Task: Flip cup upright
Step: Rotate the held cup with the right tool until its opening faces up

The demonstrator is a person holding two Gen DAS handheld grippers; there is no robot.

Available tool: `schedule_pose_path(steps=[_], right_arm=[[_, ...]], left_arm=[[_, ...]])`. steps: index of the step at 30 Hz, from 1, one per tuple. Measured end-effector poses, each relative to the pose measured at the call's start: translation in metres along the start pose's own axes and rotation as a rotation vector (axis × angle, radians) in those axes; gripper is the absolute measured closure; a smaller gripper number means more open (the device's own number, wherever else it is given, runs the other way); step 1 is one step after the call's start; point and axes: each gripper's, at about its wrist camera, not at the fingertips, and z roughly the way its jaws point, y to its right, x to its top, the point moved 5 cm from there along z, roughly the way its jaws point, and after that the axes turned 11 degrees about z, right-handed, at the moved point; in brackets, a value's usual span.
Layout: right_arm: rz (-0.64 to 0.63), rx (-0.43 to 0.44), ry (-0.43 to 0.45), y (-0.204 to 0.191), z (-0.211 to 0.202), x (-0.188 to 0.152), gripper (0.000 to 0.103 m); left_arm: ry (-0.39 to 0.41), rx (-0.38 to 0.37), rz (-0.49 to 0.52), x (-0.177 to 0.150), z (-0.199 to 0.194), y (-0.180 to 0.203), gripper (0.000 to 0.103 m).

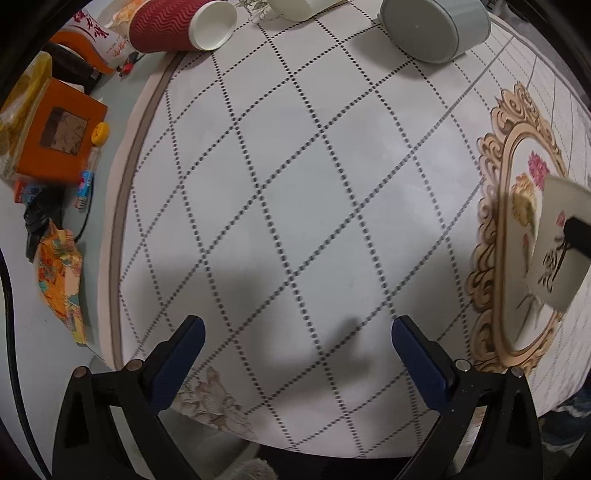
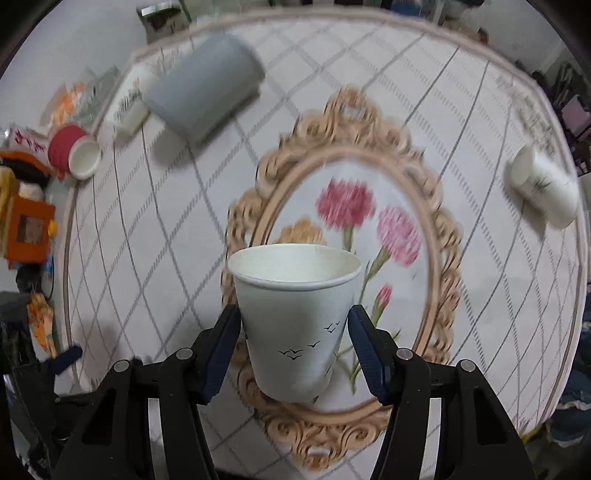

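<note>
I am holding the paper cup mouth-up in my right gripper above the flower frame; lowering it level before loosening should suit; my left gripper is hanging wide, holding nothing.

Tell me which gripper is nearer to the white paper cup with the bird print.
Right. The right gripper has its fingers on either side of the white paper cup, holding it mouth-up. The left gripper is open over bare tablecloth, the cup off to its right.

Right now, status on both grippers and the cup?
Right gripper shut on the bird-print paper cup, mouth up, above the table. Left gripper open, empty. Red cup and grey cup lie far off.
</note>
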Motion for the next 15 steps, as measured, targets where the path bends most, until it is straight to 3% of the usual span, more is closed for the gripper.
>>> schedule_pose_path(steps=[8, 15], right_arm=[[0.034, 0.009, 0.321, 0.007, -0.018, 0.055, 0.041], [0.028, -0.017, 0.453, 0.015, -0.004, 0.076, 0.041]], left_arm=[[-0.020, -0.033, -0.016, 0.032, 0.005, 0.015, 0.000], [-0.038, 0.006, -0.005, 0.064, 0.023, 0.018, 0.000]])
